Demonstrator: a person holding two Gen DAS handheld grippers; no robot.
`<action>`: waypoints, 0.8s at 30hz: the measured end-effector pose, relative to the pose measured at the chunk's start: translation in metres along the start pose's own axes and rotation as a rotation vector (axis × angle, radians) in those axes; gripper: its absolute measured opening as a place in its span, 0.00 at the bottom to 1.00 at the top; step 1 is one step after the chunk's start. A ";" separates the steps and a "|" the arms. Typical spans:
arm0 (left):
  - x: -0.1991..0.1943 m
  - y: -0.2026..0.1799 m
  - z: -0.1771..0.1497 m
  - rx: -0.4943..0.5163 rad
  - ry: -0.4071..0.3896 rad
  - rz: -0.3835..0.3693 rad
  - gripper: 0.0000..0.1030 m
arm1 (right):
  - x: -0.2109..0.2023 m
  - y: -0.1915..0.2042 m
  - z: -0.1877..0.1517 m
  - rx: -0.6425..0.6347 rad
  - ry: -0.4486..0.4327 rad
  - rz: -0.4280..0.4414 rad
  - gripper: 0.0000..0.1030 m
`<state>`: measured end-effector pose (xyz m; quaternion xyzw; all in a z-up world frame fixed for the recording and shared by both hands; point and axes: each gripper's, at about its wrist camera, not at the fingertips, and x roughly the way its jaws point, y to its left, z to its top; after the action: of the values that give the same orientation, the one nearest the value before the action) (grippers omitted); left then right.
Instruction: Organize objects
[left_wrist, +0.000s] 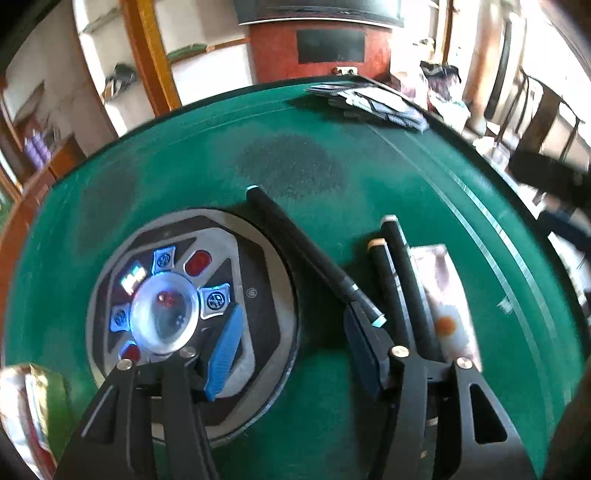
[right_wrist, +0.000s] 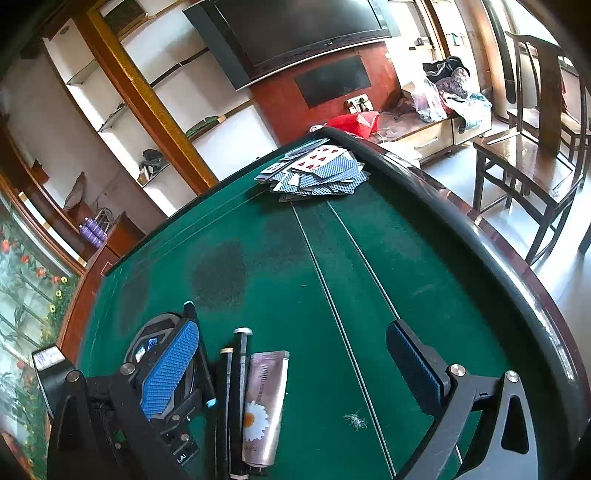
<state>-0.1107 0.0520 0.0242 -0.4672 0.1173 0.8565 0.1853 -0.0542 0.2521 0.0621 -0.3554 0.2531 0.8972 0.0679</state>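
Observation:
Three black pens lie on the green felt table (left_wrist: 332, 122). One long pen with a cyan tip (left_wrist: 306, 247) lies diagonally; its near end rests against the right finger (left_wrist: 364, 354) of my left gripper (left_wrist: 295, 350), which is open and empty. Two more pens (left_wrist: 402, 284) lie side by side next to a pink cream tube with a daisy (left_wrist: 447, 302). In the right wrist view the pens (right_wrist: 234, 387) and the tube (right_wrist: 264, 402) lie between the fingers of my right gripper (right_wrist: 295, 376), which is open and empty above them.
A round dice console with lit blue buttons (left_wrist: 170, 299) sits in the table's middle. A heap of playing cards (right_wrist: 317, 171) lies at the far edge. A colourful packet (left_wrist: 29, 406) lies at the near left. A wooden chair (right_wrist: 532, 155) stands beyond the table's raised rim (right_wrist: 491, 254).

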 end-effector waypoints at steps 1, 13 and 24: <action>-0.005 0.004 0.001 -0.025 -0.014 -0.023 0.61 | -0.001 -0.001 0.001 0.005 -0.004 0.001 1.00; 0.035 -0.005 0.040 -0.052 -0.025 0.170 0.34 | 0.000 -0.002 0.000 0.014 -0.009 -0.005 1.00; 0.002 0.018 -0.012 -0.095 0.000 0.093 0.14 | 0.010 0.010 -0.006 -0.034 0.062 0.130 1.00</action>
<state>-0.1101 0.0318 0.0165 -0.4695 0.0980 0.8688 0.1231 -0.0609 0.2399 0.0551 -0.3670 0.2625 0.8924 -0.0042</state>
